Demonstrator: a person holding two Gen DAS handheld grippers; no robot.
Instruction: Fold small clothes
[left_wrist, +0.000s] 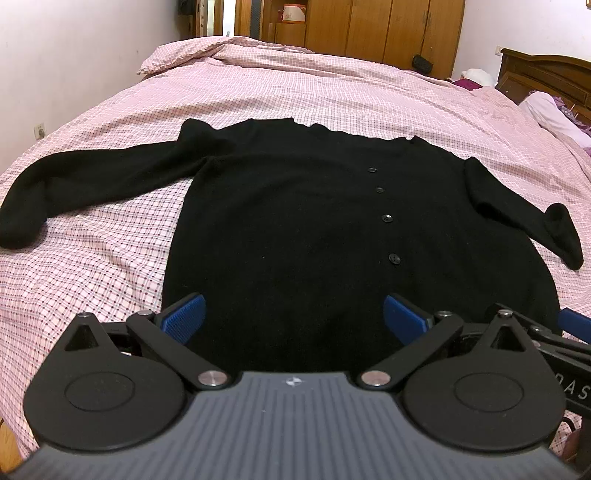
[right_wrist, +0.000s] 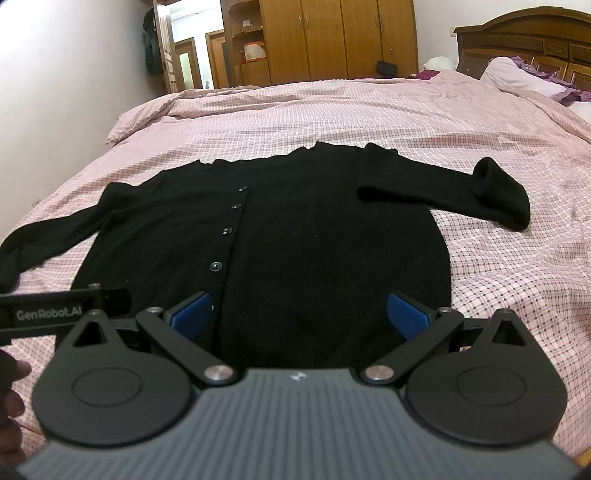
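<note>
Black cardigan (left_wrist: 295, 221) flat on bed (left_wrist: 332, 92), sleeves spread left and right. Left hand-held gripper (left_wrist: 294, 319) and right hand-held gripper (right_wrist: 299, 317) both released, empty, at near hem, above fabric.

Both wrist cameras hover low, seemingly near the cardigan (left_wrist: 295, 229) hem, facing the wardrobes (right_wrist: 332, 37).

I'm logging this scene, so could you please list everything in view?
cardigan: one, black, buttoned, flat on the bed, sleeves spread
bedcover: one, pink checked, over the bed
wardrobe: one, brown wood, far wall
headboard: one, dark wood, far right
pillow: one, white, by the headboard
handbag: one, black, hanging on the wardrobe
left hand-held gripper: black with blue pads, open over the hem
right hand-held gripper: same, open over the hem
</note>
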